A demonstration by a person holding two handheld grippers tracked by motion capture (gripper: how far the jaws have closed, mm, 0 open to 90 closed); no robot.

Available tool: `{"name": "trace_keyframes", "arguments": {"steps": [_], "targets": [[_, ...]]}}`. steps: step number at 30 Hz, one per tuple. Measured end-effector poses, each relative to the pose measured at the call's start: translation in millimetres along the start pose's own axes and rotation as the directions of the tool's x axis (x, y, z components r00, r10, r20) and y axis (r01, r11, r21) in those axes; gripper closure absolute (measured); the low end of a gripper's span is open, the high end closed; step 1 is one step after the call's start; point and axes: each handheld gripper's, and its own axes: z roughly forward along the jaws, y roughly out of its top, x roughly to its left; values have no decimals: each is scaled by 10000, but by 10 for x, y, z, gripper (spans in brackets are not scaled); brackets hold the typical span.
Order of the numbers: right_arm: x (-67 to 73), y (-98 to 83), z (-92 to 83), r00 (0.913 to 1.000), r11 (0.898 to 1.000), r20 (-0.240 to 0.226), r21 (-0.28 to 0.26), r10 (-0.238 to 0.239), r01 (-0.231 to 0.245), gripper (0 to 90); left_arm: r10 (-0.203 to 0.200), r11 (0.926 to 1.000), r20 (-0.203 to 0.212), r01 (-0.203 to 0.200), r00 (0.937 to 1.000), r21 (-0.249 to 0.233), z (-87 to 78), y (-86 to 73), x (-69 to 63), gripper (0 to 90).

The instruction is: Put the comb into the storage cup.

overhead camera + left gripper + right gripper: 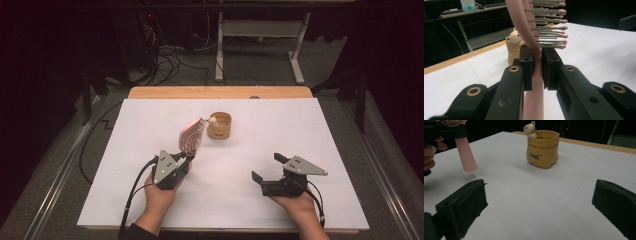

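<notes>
Left claw [186,159] clamps the pink hairbrush [192,136] by its handle at frame centre, head tipped toward the bear pot [219,125] — likely bound there; right claw [269,167] gapes empty, lower right.

In the left gripper view, the pink plastic hairbrush [534,37] runs off the top edge, and its handle leaves the bottom edge between the tongs. It hides much of the tan bear-topped ceramic pot [514,47]. In the right gripper view's upper left, the brush head is cut off, and the pot's small lettering is unreadable.
</notes>
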Motion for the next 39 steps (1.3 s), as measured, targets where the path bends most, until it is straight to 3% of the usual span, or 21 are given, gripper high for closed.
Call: {"name": "trace_keyframes", "arguments": {"steps": [4, 12, 19, 32, 39], "targets": [[93, 66, 111, 9996, 10000, -260, 39, -62, 63, 1, -227, 9997, -18, 227, 9997, 78, 53, 27, -31, 791], [236, 199, 306, 9981, 10000, -613, -16, -44, 43, 1, 224, 9997, -113, -222, 9997, 130, 84, 27, -76, 791], [343, 323, 431, 9964, 9997, -829, -142, -186, 174, 2, 248, 9994, 23, -248, 9997, 228, 111, 5, -120, 791], [526, 541, 548, 9924, 9983, -1220, -566, -166, 97, 1, 428, 9983, -113, -424, 9990, 395, 96, -5, -153, 791], [585, 534, 551, 9903, 9982, -1379, -590, -195, 115, 1, 653, 9973, -70, -650, 9978, 335, 87, -12, -192, 791]]}}
